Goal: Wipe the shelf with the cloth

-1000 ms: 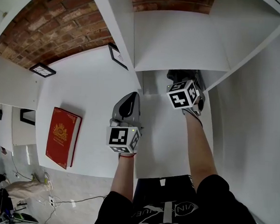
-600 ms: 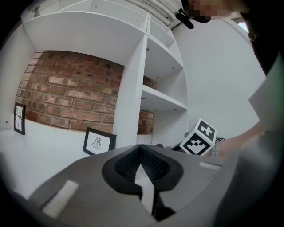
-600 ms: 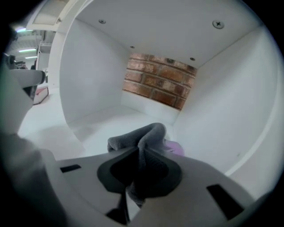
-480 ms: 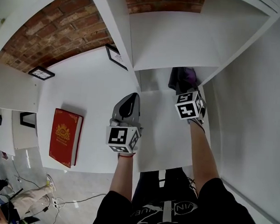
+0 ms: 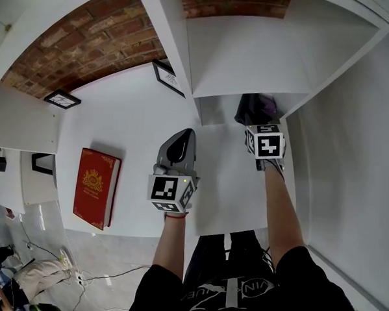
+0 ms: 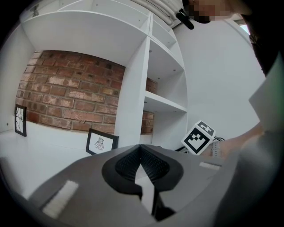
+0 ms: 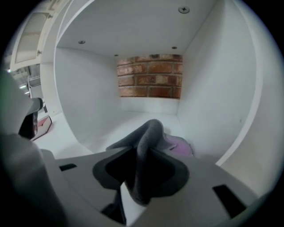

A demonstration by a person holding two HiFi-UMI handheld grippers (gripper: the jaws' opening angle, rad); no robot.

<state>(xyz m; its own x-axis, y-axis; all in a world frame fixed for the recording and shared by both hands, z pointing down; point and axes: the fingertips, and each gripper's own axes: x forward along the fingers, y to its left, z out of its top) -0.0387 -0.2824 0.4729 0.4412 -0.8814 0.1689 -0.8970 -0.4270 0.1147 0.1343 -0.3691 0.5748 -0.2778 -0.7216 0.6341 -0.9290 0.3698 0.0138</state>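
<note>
Our left gripper (image 5: 184,135) hangs by the divider's (image 5: 177,53) front edge, jaws together on nothing. Our right gripper (image 7: 141,166) has drawn back toward the front edge of the shelf compartment (image 7: 133,117). Its jaws have just been opening about halfway. A fold of the dark grey cloth (image 7: 151,133) stands loose between them, the rest heaped toward the right side. We judge this stroke finished and the cloth being released.

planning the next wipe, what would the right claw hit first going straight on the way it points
The cloth: it lies between the jaws of the right claw, which have just been opening. Past it, probably the shelf floor, though depth is unclear.
</note>
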